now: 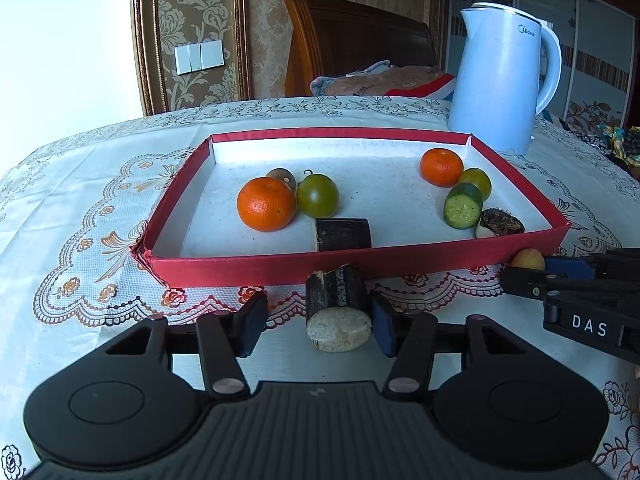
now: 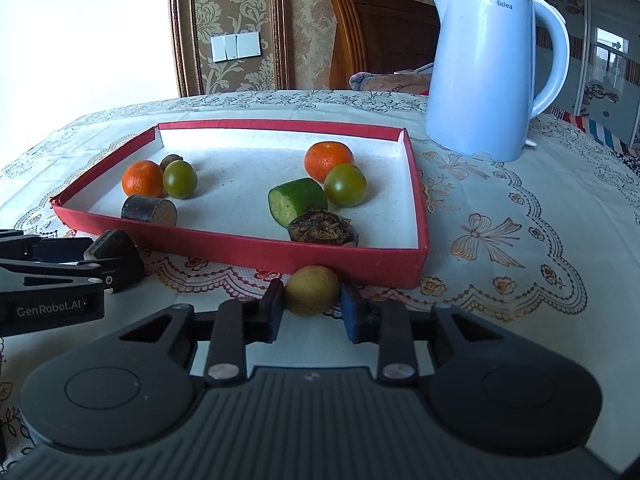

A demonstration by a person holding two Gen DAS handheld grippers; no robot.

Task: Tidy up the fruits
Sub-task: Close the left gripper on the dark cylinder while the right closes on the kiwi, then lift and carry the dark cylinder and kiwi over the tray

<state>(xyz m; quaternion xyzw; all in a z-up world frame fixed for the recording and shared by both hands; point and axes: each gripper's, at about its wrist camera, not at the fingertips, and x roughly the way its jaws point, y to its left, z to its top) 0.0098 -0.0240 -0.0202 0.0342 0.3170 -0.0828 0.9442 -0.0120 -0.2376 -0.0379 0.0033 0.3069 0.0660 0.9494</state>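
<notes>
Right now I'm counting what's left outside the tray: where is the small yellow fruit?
The small yellow fruit sits on the tablecloth just outside the red tray's near wall, between the right gripper's fingers.

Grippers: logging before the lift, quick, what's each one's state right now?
Left gripper: open around the sugarcane piece, one pad touching.
Right gripper: shut on the small yellow fruit.

Damask wallpaper [image 1: 192, 8] with wall switches [image 1: 199, 57], upper left; wooden headboard [image 1: 352, 40], centre; bright window [image 1: 60, 40], far left; lace-clothed worktop [image 1: 80, 200].
</notes>
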